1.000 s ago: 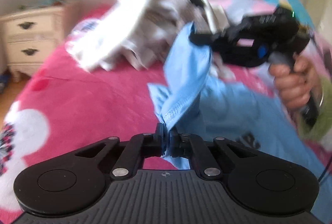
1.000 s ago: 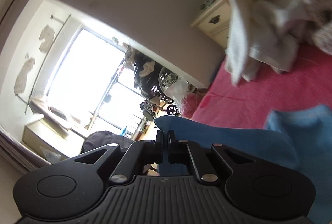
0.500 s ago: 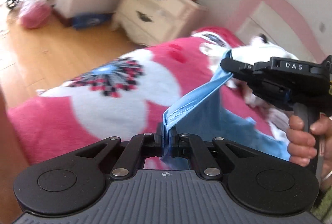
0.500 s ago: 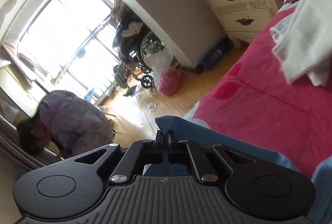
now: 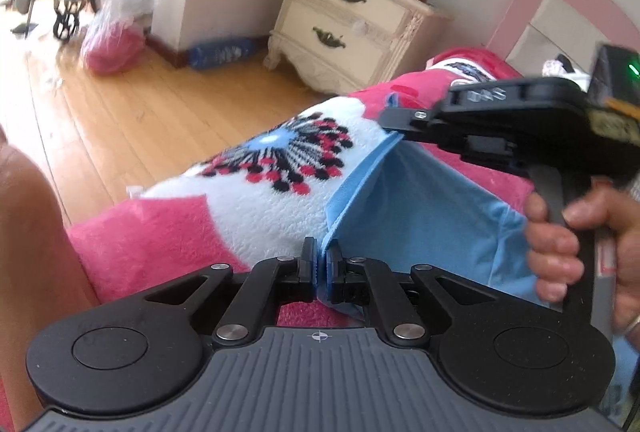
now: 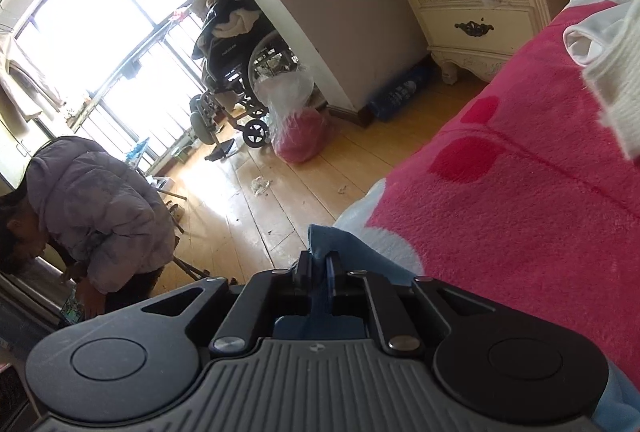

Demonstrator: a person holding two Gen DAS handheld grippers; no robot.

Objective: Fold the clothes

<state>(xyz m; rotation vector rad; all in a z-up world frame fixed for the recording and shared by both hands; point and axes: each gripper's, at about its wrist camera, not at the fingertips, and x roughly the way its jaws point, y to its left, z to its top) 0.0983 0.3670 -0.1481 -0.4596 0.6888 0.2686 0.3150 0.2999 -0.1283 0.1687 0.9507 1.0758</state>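
Landmark = bed with pink fleece blanket (image 5: 168,232), white patch with a red/black dotted flower motif on it.
Wood floor (image 5: 100,104) beyond the bed's edge. Wheelchair (image 6: 236,72) on that floor by the window, far from bed. Cream two-drawer nightstand (image 5: 344,24) against the wall, just beside the bed's head end. Person in a grey puffy jacket (image 6: 100,216) bent over, well off the bed, floor side. Pink bag in clear plastic (image 6: 300,136) on the floor between wheelchair and bed.
Blue garment (image 5: 420,216) held above the blanket near the bed's edge, one edge strung taut between both grippers, rest hanging.
Left gripper (image 5: 322,264): jaws narrow, clamped on garment edge.
Right gripper (image 6: 318,274): jaws narrow, pinching the blue cloth; right hand (image 5: 572,232) on its handle.
White clothes (image 6: 612,72) on the bed, further up.
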